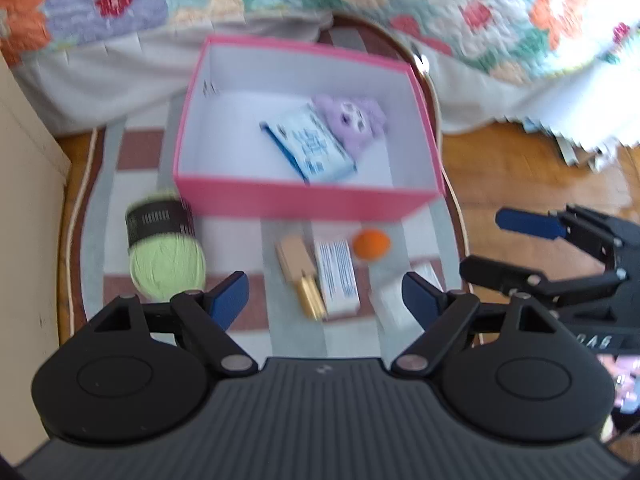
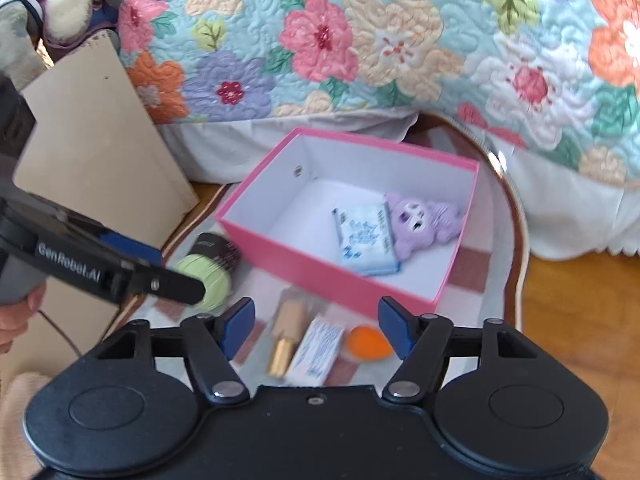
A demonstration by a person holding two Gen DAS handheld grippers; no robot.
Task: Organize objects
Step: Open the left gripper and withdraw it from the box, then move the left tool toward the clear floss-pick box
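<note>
Behind everything, a flowered quilt [image 2: 360,48] is draped over a bed, and a striped rug [image 1: 240,248] is spread on a wooden floor [image 1: 520,168]. On the rug an open pink box [image 1: 304,198] with a white inside is set. Two things are seen lying in the box, touching each other: a blue and white packet [image 1: 310,146] and a purple plush toy [image 1: 354,120].

On the rug in front of the box, a ball of green yarn [image 1: 166,258] with a dark band is placed to the left, just beside the box corner. Near the middle, a tan tube with a gold end [image 1: 302,276], a small white carton [image 1: 336,276] and an orange ball [image 1: 371,243] are laid close together.

The left gripper [image 1: 326,300] is held above these things with its blue-padded jaws apart and nothing between them. The right gripper [image 2: 316,326] is likewise held open and empty over the same group.
</note>
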